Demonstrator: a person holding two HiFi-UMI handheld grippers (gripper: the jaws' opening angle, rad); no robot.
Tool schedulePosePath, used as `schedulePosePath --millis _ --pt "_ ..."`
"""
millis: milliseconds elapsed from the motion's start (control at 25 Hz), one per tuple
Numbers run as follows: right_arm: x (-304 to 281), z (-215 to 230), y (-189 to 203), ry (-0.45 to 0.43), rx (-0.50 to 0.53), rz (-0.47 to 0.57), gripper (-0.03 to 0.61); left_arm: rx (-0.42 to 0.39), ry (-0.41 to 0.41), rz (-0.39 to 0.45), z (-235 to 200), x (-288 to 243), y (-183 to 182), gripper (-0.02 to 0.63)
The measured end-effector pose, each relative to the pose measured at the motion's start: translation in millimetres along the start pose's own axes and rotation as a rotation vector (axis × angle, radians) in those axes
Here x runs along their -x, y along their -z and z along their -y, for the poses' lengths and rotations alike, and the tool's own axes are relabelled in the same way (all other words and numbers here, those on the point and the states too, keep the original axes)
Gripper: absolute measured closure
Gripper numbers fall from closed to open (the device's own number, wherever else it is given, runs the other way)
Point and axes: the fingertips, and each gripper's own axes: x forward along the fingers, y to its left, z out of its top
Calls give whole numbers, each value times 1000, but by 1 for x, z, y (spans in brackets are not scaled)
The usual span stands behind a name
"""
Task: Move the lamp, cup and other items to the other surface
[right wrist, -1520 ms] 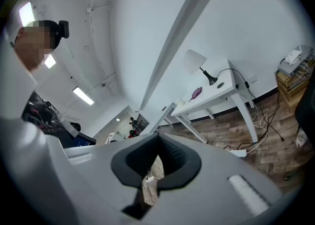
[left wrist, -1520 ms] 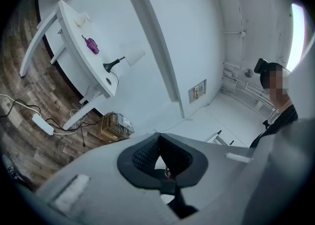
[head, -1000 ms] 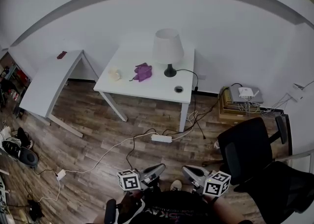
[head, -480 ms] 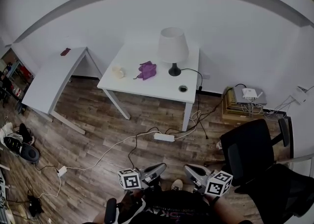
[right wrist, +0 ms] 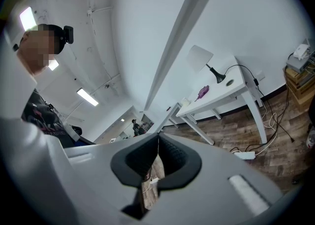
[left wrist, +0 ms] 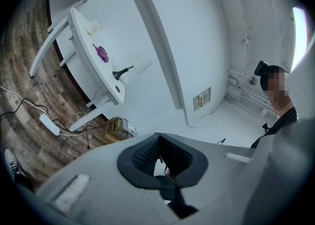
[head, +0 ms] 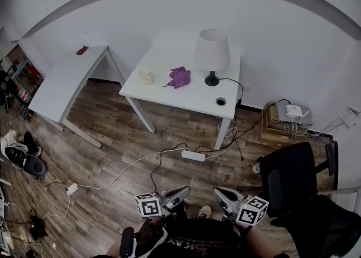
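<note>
Approach step: left tool (head: 183, 192) and right tool (head: 218, 193) were pressed together, empty, well short of the bench (head: 169, 92); reaching the lamp (head: 212, 53) with spread jaws probably had to follow.

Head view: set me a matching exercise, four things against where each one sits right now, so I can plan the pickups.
Things:
1. lamp
2. cup
3. purple item
4. power strip

Places:
A. on the wooden floor
B. left part of the white table
C. right part of that table, near its cable hole
D. middle of that table

Pairs: 1-C, 2-B, 3-D, 4-A
</note>
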Motion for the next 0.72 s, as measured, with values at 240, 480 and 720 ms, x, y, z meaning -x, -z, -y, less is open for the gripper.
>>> schedulePosePath --millis 240,480,720 --pt "-24 -5 -6 0 1 -3 561 8 -4 20 -8 14 -19 618" --pt "-56 -9 -12 6 3 -15 561 22 6 52 -21 29 -48 618" --pt "-96 -12 -21 14 5 -16 561 25 13 85 -37 48 -85 618"
